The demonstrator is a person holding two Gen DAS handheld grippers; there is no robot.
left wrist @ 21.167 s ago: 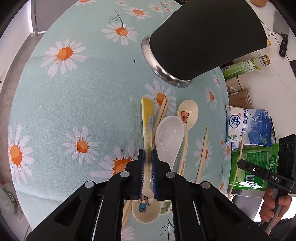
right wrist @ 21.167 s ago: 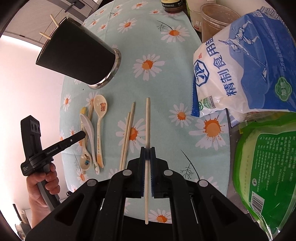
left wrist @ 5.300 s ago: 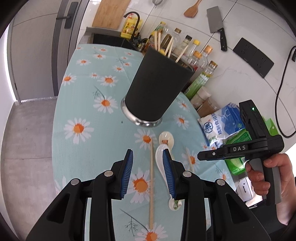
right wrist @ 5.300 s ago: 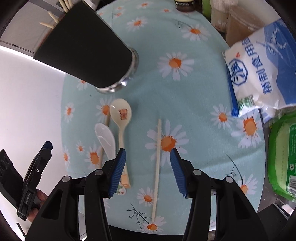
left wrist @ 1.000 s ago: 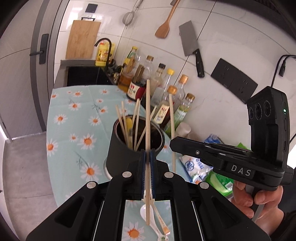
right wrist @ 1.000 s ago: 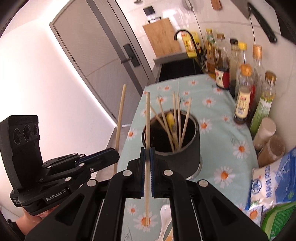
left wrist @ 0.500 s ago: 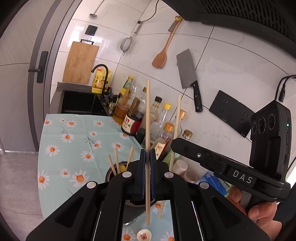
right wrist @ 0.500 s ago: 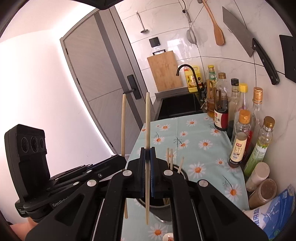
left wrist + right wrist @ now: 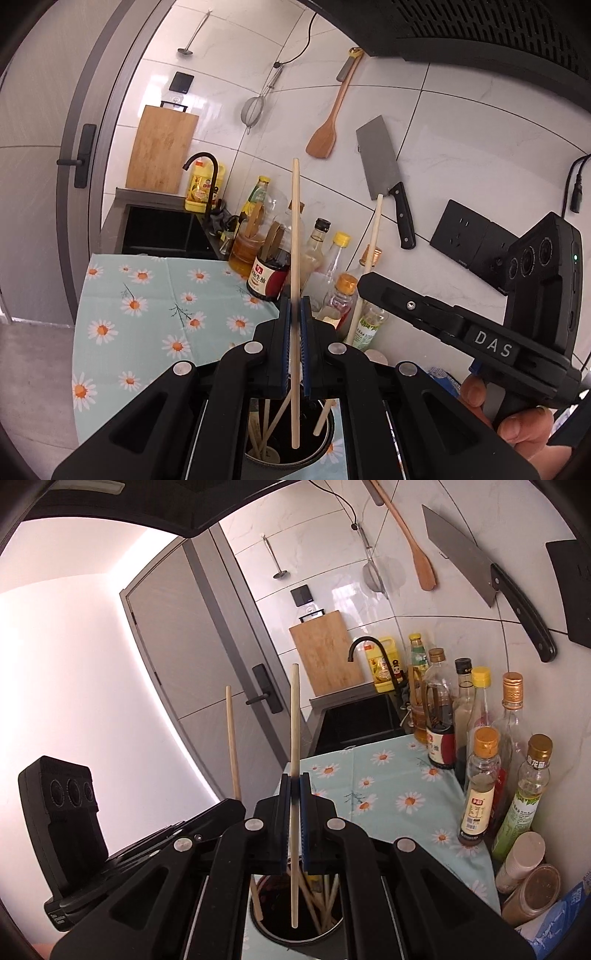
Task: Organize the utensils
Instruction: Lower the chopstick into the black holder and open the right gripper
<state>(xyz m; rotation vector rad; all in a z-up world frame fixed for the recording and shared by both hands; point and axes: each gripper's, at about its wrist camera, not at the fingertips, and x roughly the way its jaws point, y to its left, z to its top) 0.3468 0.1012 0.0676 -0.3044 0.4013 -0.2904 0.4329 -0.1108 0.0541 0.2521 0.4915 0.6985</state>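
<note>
My left gripper (image 9: 294,314) is shut on an upright wooden chopstick (image 9: 294,236) whose lower tip hangs over the mouth of the black utensil cup (image 9: 291,456). My right gripper (image 9: 294,790) is shut on a second upright chopstick (image 9: 294,720), its lower end over the same cup (image 9: 295,928). Several chopsticks and a spoon lean inside the cup. In the left wrist view the right gripper (image 9: 373,284) shows at the right with its chopstick (image 9: 375,229). In the right wrist view the left gripper's body (image 9: 129,853) shows at the left with its chopstick (image 9: 232,738).
The cup stands on a daisy-print cloth (image 9: 147,306). Sauce and oil bottles (image 9: 484,775) line the wall side, a sink with a black tap (image 9: 162,229) lies beyond. A cleaver (image 9: 384,173) and a wooden spatula (image 9: 327,129) hang on the tiled wall. A hand (image 9: 517,424) holds the right gripper.
Both grippers have tilted up and moved closer above the cup, each still gripping its chopstick. The cup has slid to the bottom edge of both views, under the fingers.
</note>
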